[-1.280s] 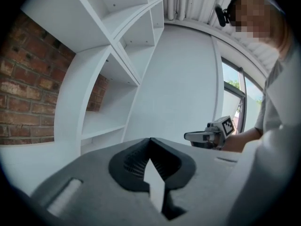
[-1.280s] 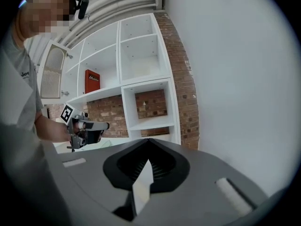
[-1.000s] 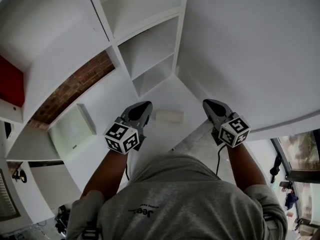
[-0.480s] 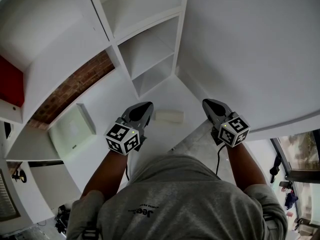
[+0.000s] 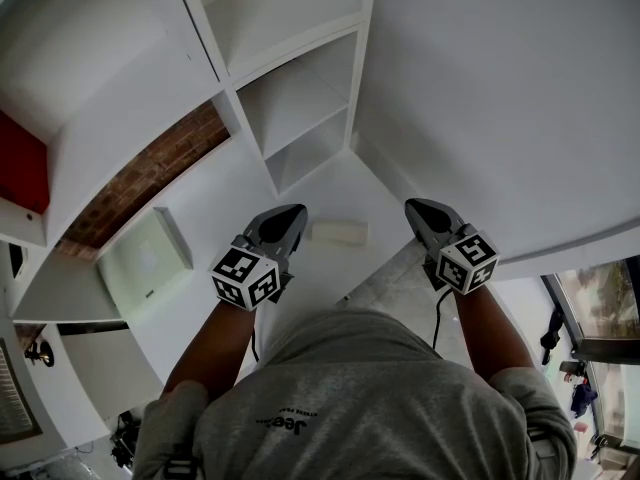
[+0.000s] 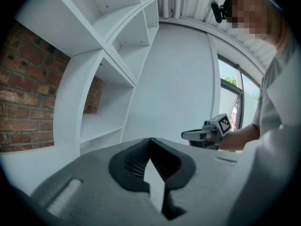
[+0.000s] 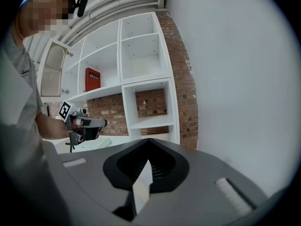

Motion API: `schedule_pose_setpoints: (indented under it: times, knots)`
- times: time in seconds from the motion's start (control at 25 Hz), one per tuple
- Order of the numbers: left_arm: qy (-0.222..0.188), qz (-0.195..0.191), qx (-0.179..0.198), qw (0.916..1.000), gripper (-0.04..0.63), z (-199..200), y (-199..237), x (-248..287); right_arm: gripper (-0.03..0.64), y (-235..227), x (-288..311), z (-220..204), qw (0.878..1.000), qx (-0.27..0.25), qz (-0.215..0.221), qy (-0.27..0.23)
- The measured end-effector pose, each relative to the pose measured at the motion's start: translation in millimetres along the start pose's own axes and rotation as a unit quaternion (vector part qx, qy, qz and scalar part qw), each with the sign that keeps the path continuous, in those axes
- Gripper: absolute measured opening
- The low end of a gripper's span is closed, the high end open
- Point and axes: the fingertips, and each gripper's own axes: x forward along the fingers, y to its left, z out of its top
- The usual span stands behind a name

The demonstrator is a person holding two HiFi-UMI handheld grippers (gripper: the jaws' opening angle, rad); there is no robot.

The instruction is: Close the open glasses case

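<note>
A small white oblong glasses case [image 5: 338, 232] lies on the white tabletop [image 5: 340, 183] between my two grippers; I cannot tell from the head view whether its lid is up. My left gripper [image 5: 290, 214] hovers just left of the case with its jaws shut and nothing in them. To the right of the case, my right gripper [image 5: 414, 208] is likewise shut and empty. The left gripper view shows the left gripper [image 6: 150, 140] with its jaws together and the right gripper [image 6: 207, 134] beyond it. The right gripper view shows the right gripper [image 7: 148, 140] with its jaws together and the left gripper [image 7: 83, 124] across from it. The case is hidden in both gripper views.
White cubby shelves [image 5: 290, 98] stand at the back over a brick wall [image 5: 150, 173]. A pale green flat box [image 5: 145, 259] lies on the counter to the left. A red item [image 7: 92, 80] sits on a shelf. A plain white wall [image 5: 500, 98] is on the right.
</note>
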Motion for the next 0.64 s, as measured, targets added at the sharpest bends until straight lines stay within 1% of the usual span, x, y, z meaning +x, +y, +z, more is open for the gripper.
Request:
schedule_pose_setpoints:
  times: [0.64]
  knots:
    - [-0.001, -0.001, 0.0, 1.0, -0.003, -2.8, -3.0, -7.3, 0.008, 6.8, -1.8, -1.9, 1.0, -0.004, 0.002, 0.003]
